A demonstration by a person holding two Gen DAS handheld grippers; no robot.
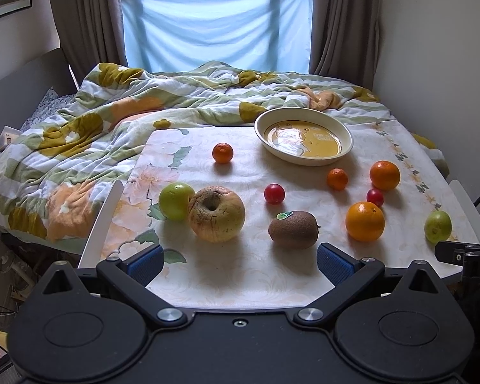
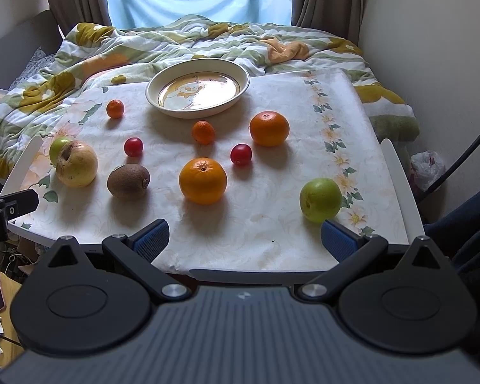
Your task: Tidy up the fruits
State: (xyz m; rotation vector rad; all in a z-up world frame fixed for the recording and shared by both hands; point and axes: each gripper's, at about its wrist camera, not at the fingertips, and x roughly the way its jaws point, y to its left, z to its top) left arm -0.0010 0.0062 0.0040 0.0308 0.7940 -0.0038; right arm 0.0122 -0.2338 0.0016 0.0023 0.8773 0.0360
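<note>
Several fruits lie loose on a floral tray table (image 1: 240,275) (image 2: 272,233). An empty cream and yellow plate (image 1: 345,134) (image 2: 240,76) sits at the far side. Nearest my left gripper (image 1: 240,264) are a wrinkled yellow apple (image 1: 216,213) (image 2: 76,168), a green apple (image 1: 175,201), a kiwi (image 1: 293,229) (image 2: 128,181) and a red cherry tomato (image 1: 274,193). My right gripper (image 2: 244,240) stands open at the front edge, with a large orange (image 2: 203,180) ahead and a green apple (image 2: 320,200) by its right finger. Both grippers are open and hold nothing.
A second orange (image 2: 269,128), small tangerines (image 2: 203,132) (image 2: 115,108) and another cherry tomato (image 2: 241,154) lie mid-table. A rumpled floral quilt (image 1: 112,121) covers the bed behind. Walls and curtains close in both sides. A plastic bag (image 2: 427,169) lies on the floor at right.
</note>
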